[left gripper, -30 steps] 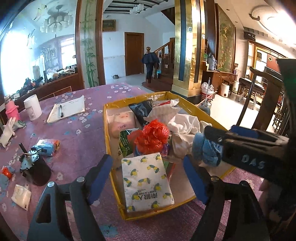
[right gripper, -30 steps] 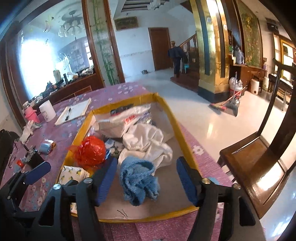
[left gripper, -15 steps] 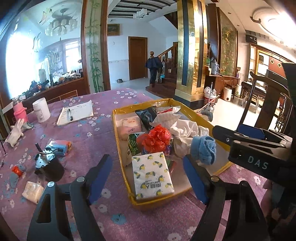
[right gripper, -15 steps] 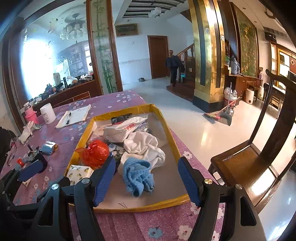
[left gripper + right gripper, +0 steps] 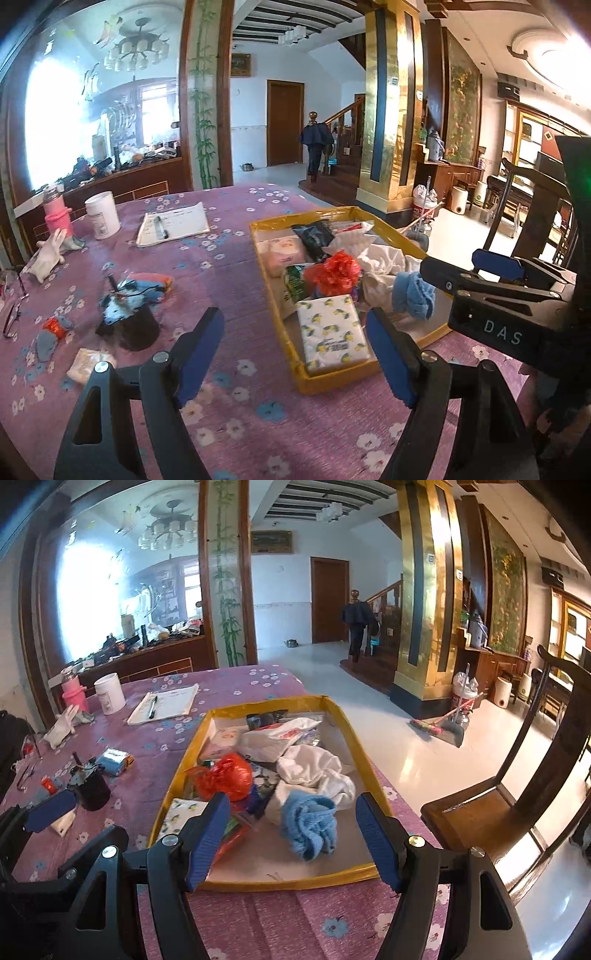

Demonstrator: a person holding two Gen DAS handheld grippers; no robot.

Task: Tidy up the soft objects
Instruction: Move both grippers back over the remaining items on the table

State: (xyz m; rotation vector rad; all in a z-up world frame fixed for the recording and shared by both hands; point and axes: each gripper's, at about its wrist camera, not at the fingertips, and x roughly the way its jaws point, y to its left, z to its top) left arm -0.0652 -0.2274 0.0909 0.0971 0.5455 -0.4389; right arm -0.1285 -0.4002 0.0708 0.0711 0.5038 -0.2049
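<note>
Both my jaws stand wide and empty above the counter [image 5: 229, 435]. Soft things, the blue cloth [image 5: 310, 823] among them, lie in the yellow tray [image 5: 177, 775]. Loose pieces outside probably need collecting next.

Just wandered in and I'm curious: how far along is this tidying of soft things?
Mostly done, it seems: the yellow tray already holds the blue cloth, white cloth, red bag and tissue pack. Nothing is in hand; both hand-held grippers, left and right, are open. A white glove and small packets still lie on the table.
</note>
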